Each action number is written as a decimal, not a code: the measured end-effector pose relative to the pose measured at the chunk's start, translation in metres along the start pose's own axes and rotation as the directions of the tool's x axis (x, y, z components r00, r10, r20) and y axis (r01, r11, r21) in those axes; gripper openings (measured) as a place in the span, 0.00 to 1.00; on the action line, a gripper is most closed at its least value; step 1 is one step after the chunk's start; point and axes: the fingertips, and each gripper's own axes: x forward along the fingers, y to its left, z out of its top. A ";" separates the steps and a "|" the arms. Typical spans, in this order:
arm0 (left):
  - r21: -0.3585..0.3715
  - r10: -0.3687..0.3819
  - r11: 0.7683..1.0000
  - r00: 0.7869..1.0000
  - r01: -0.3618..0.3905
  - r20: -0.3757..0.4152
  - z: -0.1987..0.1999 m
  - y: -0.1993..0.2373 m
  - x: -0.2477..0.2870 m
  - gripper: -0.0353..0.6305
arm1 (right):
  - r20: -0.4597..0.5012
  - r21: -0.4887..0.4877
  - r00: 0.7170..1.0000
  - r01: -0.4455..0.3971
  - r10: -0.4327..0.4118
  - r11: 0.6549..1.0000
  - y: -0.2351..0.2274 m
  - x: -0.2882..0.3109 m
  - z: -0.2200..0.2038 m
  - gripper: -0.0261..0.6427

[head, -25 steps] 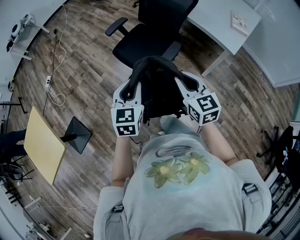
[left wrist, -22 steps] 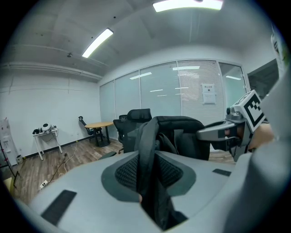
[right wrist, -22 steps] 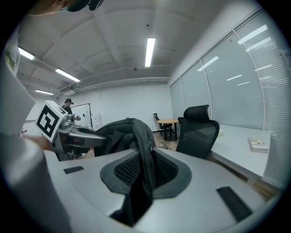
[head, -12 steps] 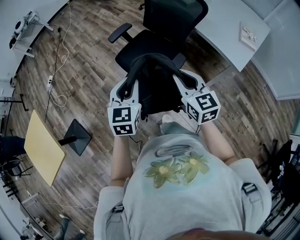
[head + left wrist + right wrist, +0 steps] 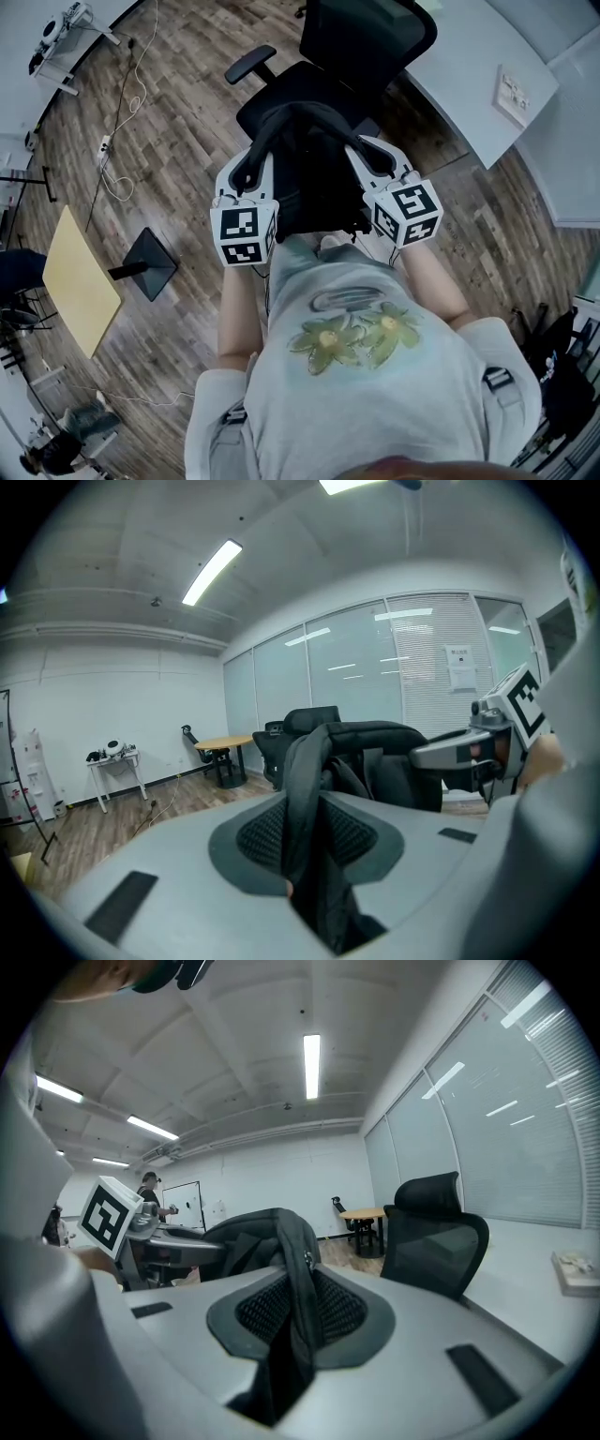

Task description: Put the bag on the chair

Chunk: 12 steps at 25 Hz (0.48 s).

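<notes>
A black bag hangs between my two grippers, just in front of the black office chair and overlapping the seat's front edge in the head view. My left gripper is shut on one bag strap, which runs between its pads. My right gripper is shut on the other strap. The bag's body sags between them. The chair's mesh back stands close on the right in the right gripper view. The bag's underside is hidden.
A white desk stands right behind the chair. On the wooden floor to the left lie a black square stand base, a yellow table top and cables with a power strip. A person stands far off.
Both grippers have carried the bag forward toward the chair. The chair's seat now lies closer under the bag's far side than a second ago.
</notes>
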 end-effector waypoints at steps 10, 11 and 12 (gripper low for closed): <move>-0.011 -0.043 0.999 0.999 0.043 -0.006 0.012 0.015 0.022 0.21 | -0.008 0.065 1.000 0.005 -0.005 0.998 -0.009 0.019 0.009 0.15; -0.005 -0.050 0.999 0.999 0.050 -0.003 0.018 0.018 0.023 0.21 | -0.006 0.069 1.000 0.008 -0.007 0.998 -0.008 0.021 0.014 0.15; 0.003 -0.056 0.998 0.998 0.056 0.000 0.024 0.022 0.024 0.21 | -0.004 0.071 1.000 0.012 -0.012 0.997 -0.007 0.023 0.019 0.15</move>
